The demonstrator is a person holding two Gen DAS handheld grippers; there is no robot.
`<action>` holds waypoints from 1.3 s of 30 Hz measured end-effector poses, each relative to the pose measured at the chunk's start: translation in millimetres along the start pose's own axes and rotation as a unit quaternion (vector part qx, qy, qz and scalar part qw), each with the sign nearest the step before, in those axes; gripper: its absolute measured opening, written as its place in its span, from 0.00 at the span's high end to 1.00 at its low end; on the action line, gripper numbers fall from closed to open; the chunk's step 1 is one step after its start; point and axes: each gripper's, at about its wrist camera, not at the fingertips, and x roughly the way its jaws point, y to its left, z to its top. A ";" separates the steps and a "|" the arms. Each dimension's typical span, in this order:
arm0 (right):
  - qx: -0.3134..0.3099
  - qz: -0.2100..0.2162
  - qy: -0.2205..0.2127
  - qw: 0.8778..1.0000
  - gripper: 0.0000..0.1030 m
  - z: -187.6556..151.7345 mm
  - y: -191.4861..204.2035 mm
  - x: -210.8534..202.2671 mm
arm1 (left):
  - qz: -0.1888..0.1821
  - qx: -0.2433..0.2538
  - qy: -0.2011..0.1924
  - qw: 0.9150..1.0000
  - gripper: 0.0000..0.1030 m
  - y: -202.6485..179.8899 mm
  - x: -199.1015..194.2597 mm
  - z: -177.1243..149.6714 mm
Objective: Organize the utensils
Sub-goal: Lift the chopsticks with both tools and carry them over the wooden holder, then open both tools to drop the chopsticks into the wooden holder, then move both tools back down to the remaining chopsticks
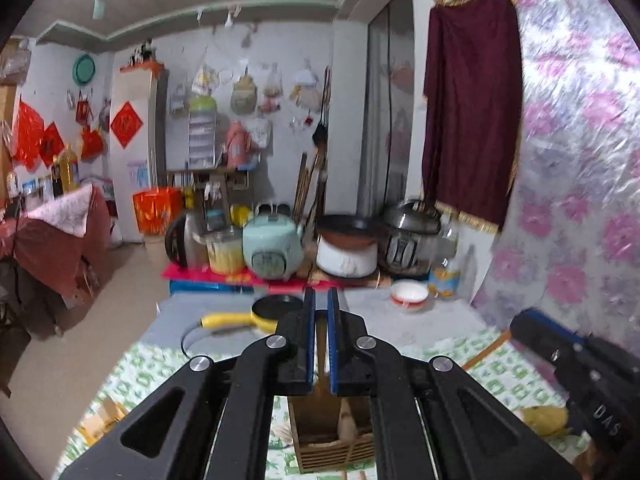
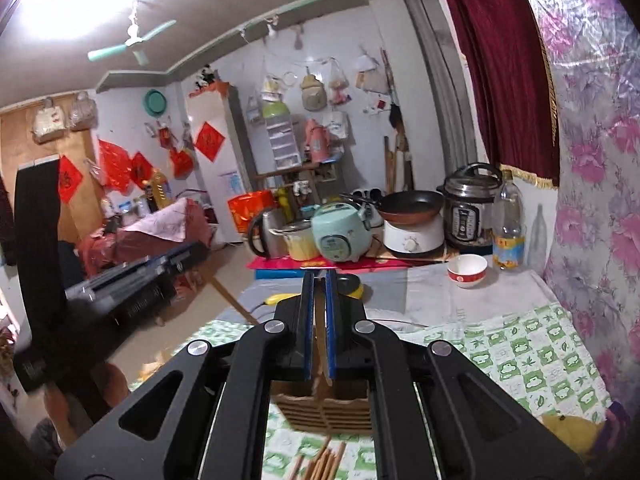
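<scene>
Directly beneath both sets of fingers stands the wooden utensil holder (image 1: 334, 436), its open top facing up. Left gripper (image 1: 321, 344) is nearly closed on a flat wooden utensil (image 1: 321, 360) whose long axis runs straight down between the pads toward the holder, with another pale handle already inside. Right gripper (image 2: 319, 328) is likewise pinched on a thin wooden stick (image 2: 320, 344), also pointing down at the holder (image 2: 324, 408). I judge both about equally near, so 2 tools compete for 1 opening. Loose chopsticks (image 2: 320, 462) lie on the green checked cloth (image 2: 520, 356) nearer than the holder; beyond the fingertips sits a yellow pan (image 1: 276, 308).
</scene>
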 end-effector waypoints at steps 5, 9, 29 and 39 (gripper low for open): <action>0.003 -0.021 0.056 0.998 0.89 -39.5 -17.3 41.0 | -0.011 -0.038 0.091 0.995 0.87 22.1 51.5 -45.7; 0.012 -0.025 0.049 0.998 0.87 -40.5 -25.5 31.1 | 0.000 -0.054 0.089 0.995 0.49 37.3 43.0 -57.3; 0.005 -0.027 0.054 0.998 0.46 -100.1 -6.9 -85.3 | 0.061 -0.005 0.060 0.996 0.05 39.1 -105.7 -128.7; -0.031 -0.042 0.082 0.995 0.23 -180.2 1.4 -124.1 | 0.052 0.001 0.151 0.987 0.05 45.4 -117.2 -234.2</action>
